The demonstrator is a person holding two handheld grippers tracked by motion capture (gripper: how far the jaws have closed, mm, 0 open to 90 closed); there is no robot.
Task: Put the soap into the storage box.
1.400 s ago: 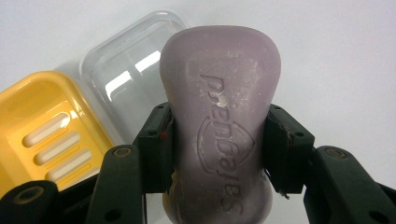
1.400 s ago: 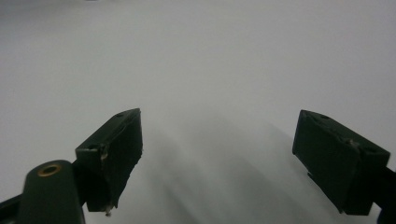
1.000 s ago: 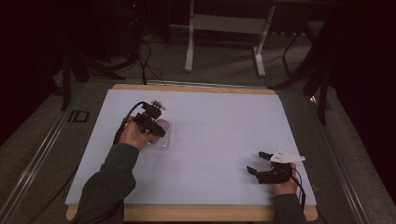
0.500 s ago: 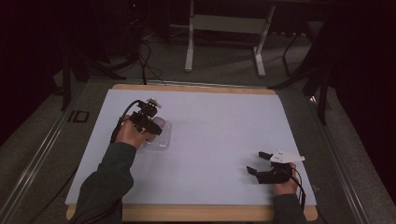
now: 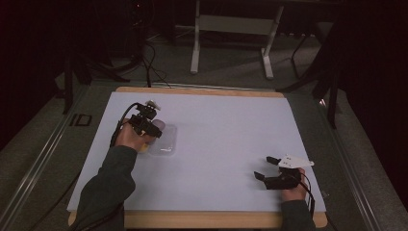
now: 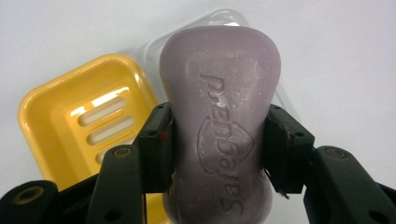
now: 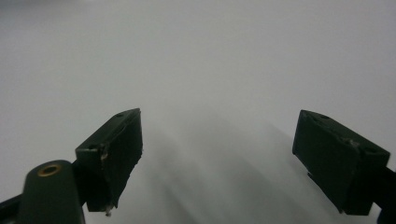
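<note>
Halfway, by the look of it. Purple soap bar (image 6: 219,126) already gripped across its waist by the left tongs (image 5: 155,129), lifted clear above the yellow soap dish (image 6: 70,126) and the clear plastic lid (image 6: 224,21) beside it, near the left side of the desk (image 5: 221,130). Not yet set down in the dish; likely still left: lowering the bar onto the slotted tray, releasing, perhaps fitting the lid. Right tongs (image 5: 265,167) stood wide apart, empty, low over the desk at the near right, well apart from the soap.
</note>
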